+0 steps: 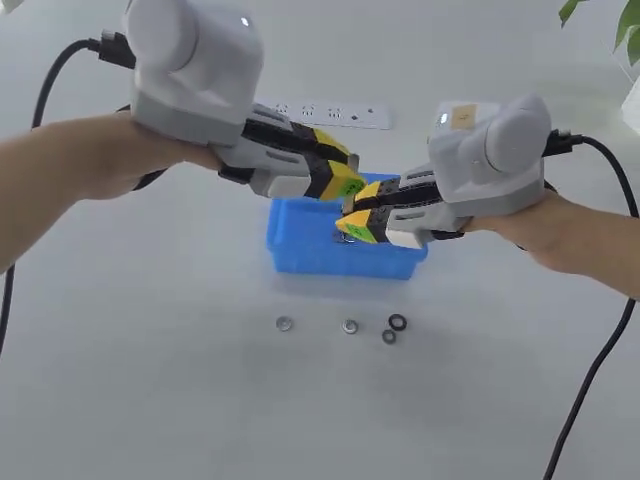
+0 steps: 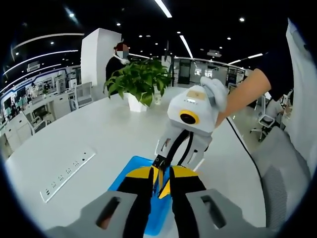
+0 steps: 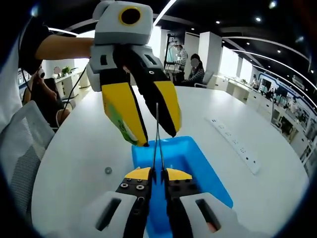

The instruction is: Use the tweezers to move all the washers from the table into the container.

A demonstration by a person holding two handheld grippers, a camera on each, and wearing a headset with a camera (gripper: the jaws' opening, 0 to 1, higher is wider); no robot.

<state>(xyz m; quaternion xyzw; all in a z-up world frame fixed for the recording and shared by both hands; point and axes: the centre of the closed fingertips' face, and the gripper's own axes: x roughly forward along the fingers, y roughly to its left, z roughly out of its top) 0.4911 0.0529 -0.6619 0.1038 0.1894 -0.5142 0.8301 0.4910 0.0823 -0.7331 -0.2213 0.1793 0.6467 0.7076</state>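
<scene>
Right gripper (image 3: 158, 173) clamped on tweezers (image 3: 157, 121); left gripper (image 3: 159, 139) open at their tips. Washers (image 1: 350, 326) look light, thin, slippery: pinch across the rim.

open office with ceiling strip lights (image 2: 166, 7), white pillar (image 2: 96, 54), potted plant (image 2: 138, 82)

Open-plan office. Long ceiling strip lights (image 2: 185, 44) and recessed spots overhead. Rows of desks (image 2: 29, 111) with monitors at 9 o'clock in the left gripper view, more desks at 3 o'clock in the right gripper view. Big white table (image 2: 99, 134) carrying a power strip (image 2: 67, 173), potted plant (image 2: 138, 82) at 12 o'clock. Grey mesh office chair (image 2: 275, 183) at 4 o'clock. White column (image 2: 96, 54) at 11 o'clock. 2 people (image 3: 194, 67) in the background at 12 o'clock, right gripper view.
</scene>
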